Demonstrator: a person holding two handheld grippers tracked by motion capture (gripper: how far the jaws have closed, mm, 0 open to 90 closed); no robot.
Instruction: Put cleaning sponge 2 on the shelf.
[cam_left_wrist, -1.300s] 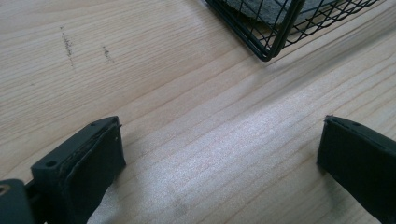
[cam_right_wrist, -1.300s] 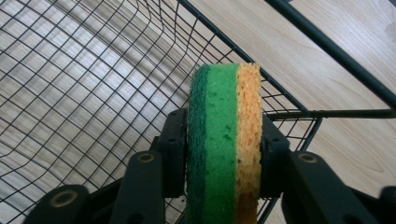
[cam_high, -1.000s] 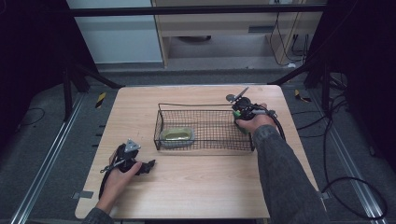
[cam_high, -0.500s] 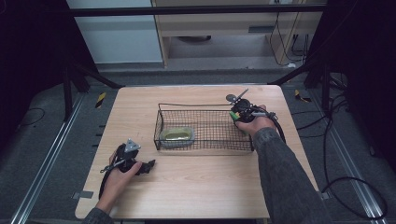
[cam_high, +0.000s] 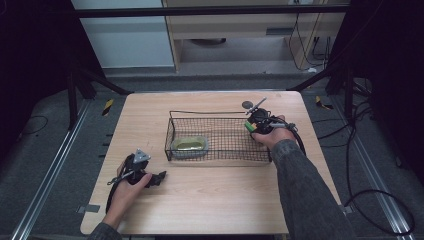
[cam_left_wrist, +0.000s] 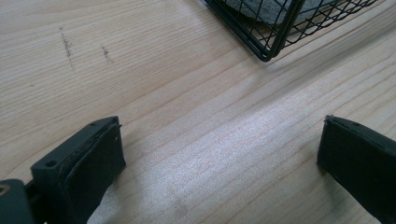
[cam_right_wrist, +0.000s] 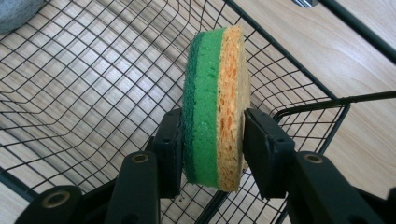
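A round sponge (cam_right_wrist: 215, 84), green on one face and tan on the other, stands on edge between the pads of my right gripper (cam_right_wrist: 212, 149). The jaws have just been opening a little, and the pads still press on the sponge. In the high view my right gripper (cam_high: 252, 125) holds the sponge (cam_high: 248, 126) over the right end of a black wire basket (cam_high: 220, 150). My left gripper (cam_high: 159, 177) rests on the table at the front left, jaws wide apart with only bare wood between them (cam_left_wrist: 219, 158).
A shallow grey dish (cam_high: 189, 145) with an olive inside lies in the basket's left end. The basket's near corner (cam_left_wrist: 275, 32) shows ahead of the left gripper. A small dark disc (cam_high: 246, 104) lies on the table beyond the basket.
My right gripper with the sponge has shifted slightly left over the basket's right end. The left hand has stayed still.
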